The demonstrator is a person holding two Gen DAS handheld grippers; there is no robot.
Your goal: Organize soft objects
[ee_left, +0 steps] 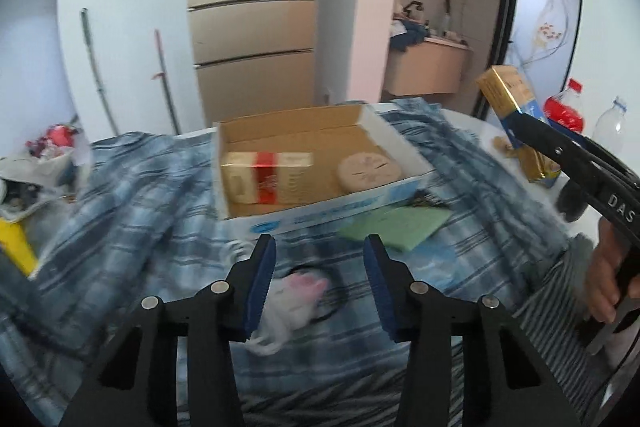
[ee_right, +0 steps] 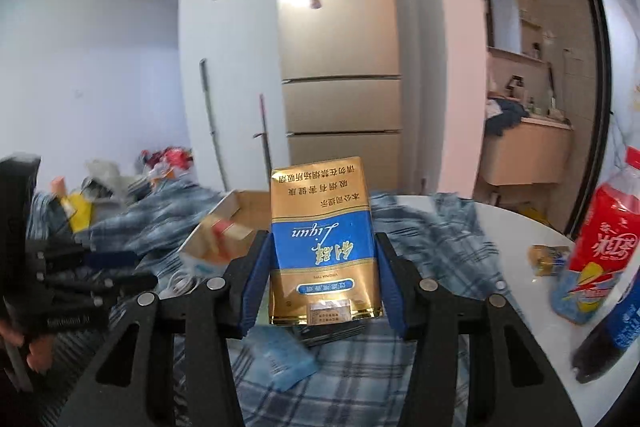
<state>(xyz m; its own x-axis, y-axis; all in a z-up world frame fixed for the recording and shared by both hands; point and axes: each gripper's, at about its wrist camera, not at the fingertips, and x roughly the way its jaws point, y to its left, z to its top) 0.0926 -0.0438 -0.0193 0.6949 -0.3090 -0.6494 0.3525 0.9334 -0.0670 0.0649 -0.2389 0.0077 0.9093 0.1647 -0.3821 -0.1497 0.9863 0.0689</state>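
Right gripper (ee_right: 324, 281) is raised above the table, angled slightly downward, its blue pads clamped on the two sides of a gold-and-blue soft cigarette pack (ee_right: 322, 243), which stands upright between them with its printing upside down. In the left wrist view the same pack (ee_left: 510, 107) is seen high at the right, tilted, at the tip of the black right gripper, with a hand (ee_left: 610, 275) wrapped on the handle below it. Left gripper (ee_left: 320, 283) points down over the blue-and-white plaid cloth (ee_left: 140, 195); its jaws stand apart with nothing pressed between the pads. A small white-and-pink soft item (ee_left: 298, 297) lies on the cloth beneath the gap, blurred, just beside the left pad; contact cannot be told. Beyond it sits an open shallow cardboard box (ee_left: 396, 143) holding a cream pack with a red band (ee_left: 266, 177) and a round beige disc (ee_left: 368, 171). A flat green cloth (ee_left: 396, 225) lies just in front of the box's right corner. A red-labelled plastic bottle (ee_right: 600, 247) stands on the white tabletop (ee_right: 516, 251) at right.
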